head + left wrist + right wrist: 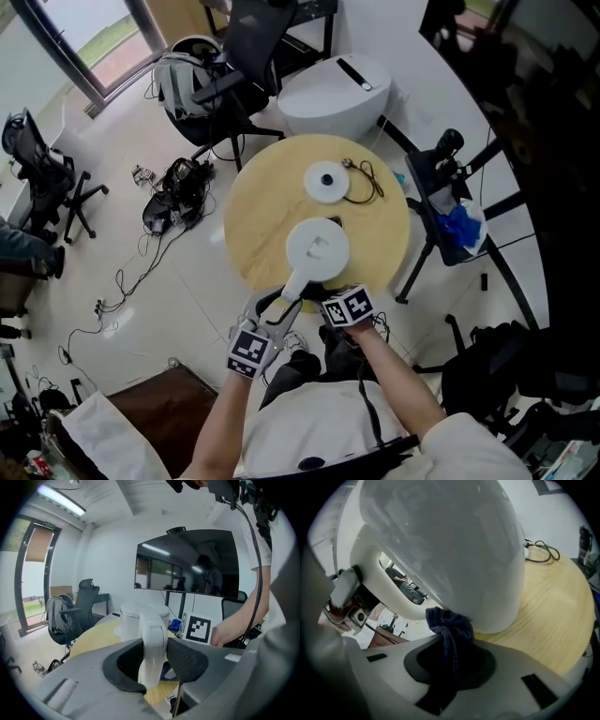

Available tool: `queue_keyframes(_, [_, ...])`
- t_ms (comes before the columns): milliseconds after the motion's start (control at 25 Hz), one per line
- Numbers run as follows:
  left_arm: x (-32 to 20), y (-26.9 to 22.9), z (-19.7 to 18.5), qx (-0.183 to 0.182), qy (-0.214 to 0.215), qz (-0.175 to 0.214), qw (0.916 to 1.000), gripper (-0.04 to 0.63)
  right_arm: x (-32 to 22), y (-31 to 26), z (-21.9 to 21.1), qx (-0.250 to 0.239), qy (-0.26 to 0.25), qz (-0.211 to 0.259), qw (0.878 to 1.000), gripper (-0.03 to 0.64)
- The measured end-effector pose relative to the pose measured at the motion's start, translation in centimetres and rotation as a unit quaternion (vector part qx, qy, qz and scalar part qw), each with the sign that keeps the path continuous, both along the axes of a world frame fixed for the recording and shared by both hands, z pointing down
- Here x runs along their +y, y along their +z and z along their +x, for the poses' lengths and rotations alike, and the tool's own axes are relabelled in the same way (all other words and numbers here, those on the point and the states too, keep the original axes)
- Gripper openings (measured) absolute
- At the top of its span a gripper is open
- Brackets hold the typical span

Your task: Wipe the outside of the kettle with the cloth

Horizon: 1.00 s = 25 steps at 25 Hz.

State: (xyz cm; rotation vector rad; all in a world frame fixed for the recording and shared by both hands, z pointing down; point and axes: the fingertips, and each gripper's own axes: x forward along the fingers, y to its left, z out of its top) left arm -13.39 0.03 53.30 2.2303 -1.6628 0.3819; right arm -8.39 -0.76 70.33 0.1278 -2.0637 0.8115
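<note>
At the far left a black office chair (42, 178) stood on the pale floor, with loose cables (112, 291) trailing near it. Further in, a second chair (230, 89) carried a grey backpack (183, 80). The round wooden worktop (253, 216) filled the middle of the head view.

The left tongs (152, 665) reached in from the near edge. They were clenched on the white handle (153, 637), with the dark pads pressing it from both sides.

The white kettle (317, 248) stood on the near part of the worktop with its lid on. Its handle pointed back toward the person. The kettle was off its round white base (326, 181), which lay apart from it toward the far side. A black cord (366, 178) looped just beside that base.

The right tongs (450, 663) were just to the right of the handle, angled down at the kettle's lower wall. They were grasping a dark blue cloth (449, 627). Its bunched end stuck out past the tips and lay against the kettle's body low down, close to where the handle joins.

Behind the kettle, in the left gripper view, a large dark screen (187, 562) hung on the wall. To the right of the worktop stood a black stand (441, 202) holding something blue (461, 225).
</note>
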Motion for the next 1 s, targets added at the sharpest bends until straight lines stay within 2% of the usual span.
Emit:
queue_keyframes(160, [0.1, 0.0, -0.1, -0.008, 0.009, -0.003, 0.9999, 0.161, -0.2, 2.3, 0.3, 0.021, 0.002, 0.014, 1.000, 0.066])
queue_keyframes(280, [0.0, 0.1, -0.5, -0.013, 0.019, -0.004, 0.9997, 0.161, -0.4, 0.9, 0.5, 0.016, 0.000, 0.044, 0.999, 0.066])
queue_keyframes(400, [0.0, 0.1, -1.0, -0.018, 0.031, -0.006, 0.9993, 0.161, -1.2, -4.3, 0.6, -0.027, 0.012, 0.084, 0.996, 0.066])
queue_keyframes(560, [-0.1, 0.3, -1.4, -0.029, 0.054, -0.005, 0.9981, 0.160, -2.8, -12.5, 0.9, -0.087, 0.025, 0.138, 0.986, 0.066])
queue_keyframes(720, [-0.4, 0.4, -1.5, -0.039, 0.080, -0.003, 0.9960, 0.160, -3.3, -17.8, 1.2, -0.117, 0.024, 0.182, 0.976, 0.066])
queue_keyframes(840, [-0.6, 0.4, -1.8, -0.043, 0.098, -0.002, 0.9942, 0.160, -3.4, -19.0, 1.4, -0.124, 0.030, 0.195, 0.973, 0.066])
queue_keyframes(1000, [-0.9, 0.3, -2.0, -0.038, 0.112, 0.000, 0.9930, 0.161, -3.6, -16.4, 1.8, -0.109, 0.041, 0.175, 0.978, 0.066])
